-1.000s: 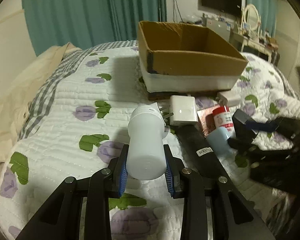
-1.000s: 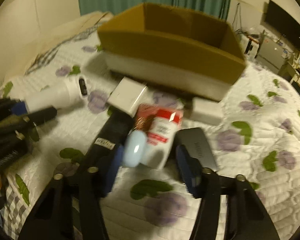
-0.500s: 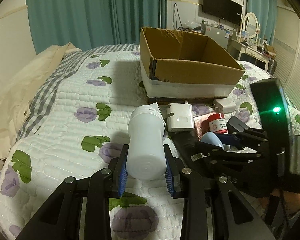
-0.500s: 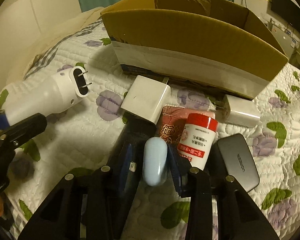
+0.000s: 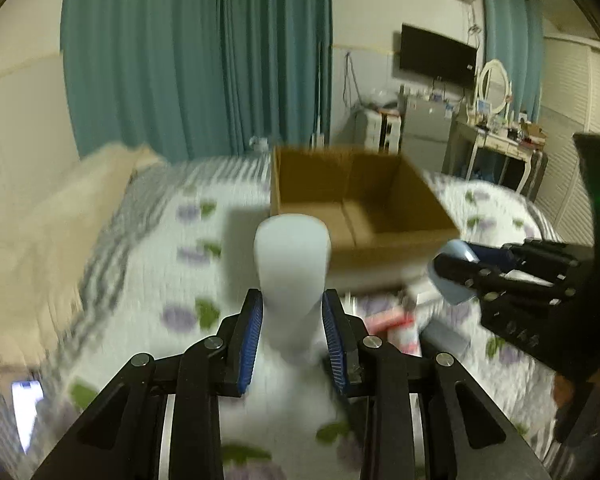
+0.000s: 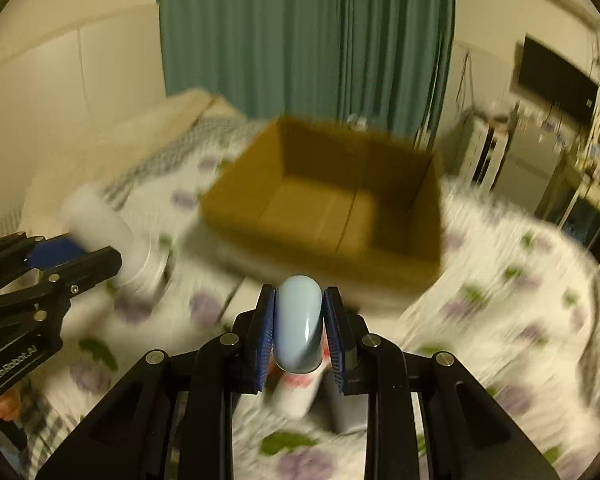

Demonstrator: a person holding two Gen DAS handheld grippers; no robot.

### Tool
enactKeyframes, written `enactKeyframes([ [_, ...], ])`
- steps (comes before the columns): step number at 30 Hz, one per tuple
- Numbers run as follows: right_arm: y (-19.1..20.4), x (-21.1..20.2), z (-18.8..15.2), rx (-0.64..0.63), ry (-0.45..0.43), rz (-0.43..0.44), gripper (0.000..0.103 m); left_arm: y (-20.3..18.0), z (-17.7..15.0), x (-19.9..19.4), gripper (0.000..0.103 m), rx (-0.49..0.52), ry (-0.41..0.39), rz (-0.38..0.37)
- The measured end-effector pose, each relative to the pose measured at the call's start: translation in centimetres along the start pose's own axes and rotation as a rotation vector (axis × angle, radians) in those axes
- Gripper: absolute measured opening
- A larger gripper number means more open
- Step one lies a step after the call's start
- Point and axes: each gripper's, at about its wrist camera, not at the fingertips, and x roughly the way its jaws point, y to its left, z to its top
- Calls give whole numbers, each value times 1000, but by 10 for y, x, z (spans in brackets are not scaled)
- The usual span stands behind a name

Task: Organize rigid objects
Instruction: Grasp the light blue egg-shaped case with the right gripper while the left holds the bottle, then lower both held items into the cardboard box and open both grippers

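Cardboard box (image 6: 332, 208), open, centre frame. Carrying step: left gripper (image 5: 292, 336) clamped on white cylinder (image 5: 292, 264), right gripper (image 6: 298, 332) on pale-blue case (image 6: 299, 320). Next: over rim, release.

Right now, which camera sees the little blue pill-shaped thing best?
The right wrist view. There the light blue case sits front and center, sharp, clamped between the right tool's blue pads. The left wrist view shows only part of it, small and off to the side, partly hidden by the tool's black finger.
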Motion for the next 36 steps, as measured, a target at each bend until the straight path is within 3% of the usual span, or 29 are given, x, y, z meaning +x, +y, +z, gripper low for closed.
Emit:
enactKeyframes([
  [1, -7, -5, 13, 0, -24, -4, 23, -2, 10, 1, 27, 3, -16, -3],
  [2, -12, -8, 25, -2, -43, -4, 23, -5, 22, 4, 8, 6, -37, -13],
  [3, -15, -7, 36, -8, -54, -4, 23, -7, 32, 8, 5, 3, -50, -14],
  [7, -34, -6, 64, -20, -103, -19, 23, -16, 66, 48, 2, -3, -35, -73],
  [10, -48, 19, 73, -11, -96, -17, 23, -23, 79, 87, 1, 8, 10, -70],
  [20, -86, 99, 72, 65, -18, 9, 24, -42, 84, 162, 1, 62, 79, -25],
  [23, -95, 106, 68, 93, -18, 7, 26, -40, 80, 166, 4, 53, 88, -32],
  [25, -98, 101, 67, 97, -26, -11, 52, -39, 77, 162, 11, 56, 99, -34],
  [26, -100, 93, 66, 110, -45, -35, 65, -38, 77, 162, 24, 59, 101, -32],
  [27, -101, 87, 66, 118, -54, -39, 66, -38, 75, 156, 47, 61, 98, -22],
  [28, -104, 81, 66, 129, -59, -43, 66, -39, 74, 149, 58, 62, 86, -9],
  [29, -106, 72, 66, 138, -61, -55, 66, -39, 73, 140, 62, 61, 70, -1],
  [36, -97, -5, 60, 106, -101, -130, 74, -40, 61, 73, 62, 44, 45, 3],
])
